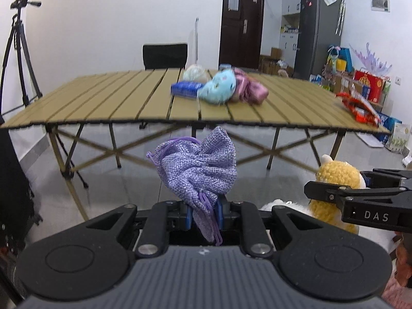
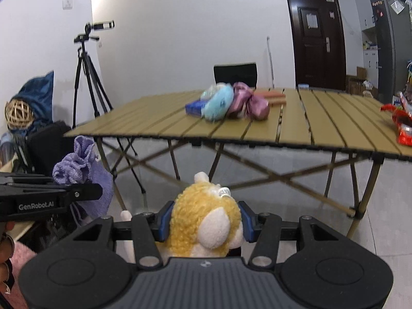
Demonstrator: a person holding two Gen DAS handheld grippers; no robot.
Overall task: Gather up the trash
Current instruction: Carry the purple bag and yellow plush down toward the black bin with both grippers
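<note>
My left gripper point(image 1: 203, 217) is shut on a crumpled purple drawstring pouch point(image 1: 199, 171), held in the air in front of the table; the same pouch point(image 2: 82, 172) shows at the left of the right wrist view. My right gripper point(image 2: 204, 222) is shut on a yellow and white plush toy point(image 2: 203, 221), which also appears beside the left gripper as the plush toy point(image 1: 337, 177). On the slatted tan table point(image 1: 116, 100) lie a blue packet point(image 1: 186, 88), a light blue plush point(image 1: 220, 87), a pink satin bundle point(image 1: 251, 88) and a red snack wrapper point(image 1: 358, 106).
A black chair point(image 1: 164, 55) stands behind the table. A camera tripod point(image 1: 19, 59) is at the left wall. A dark door point(image 1: 242, 22), a grey fridge point(image 1: 318, 31) and boxes and bags point(image 1: 365, 85) fill the right side. A person's hand point(image 2: 6, 255) shows at the lower left.
</note>
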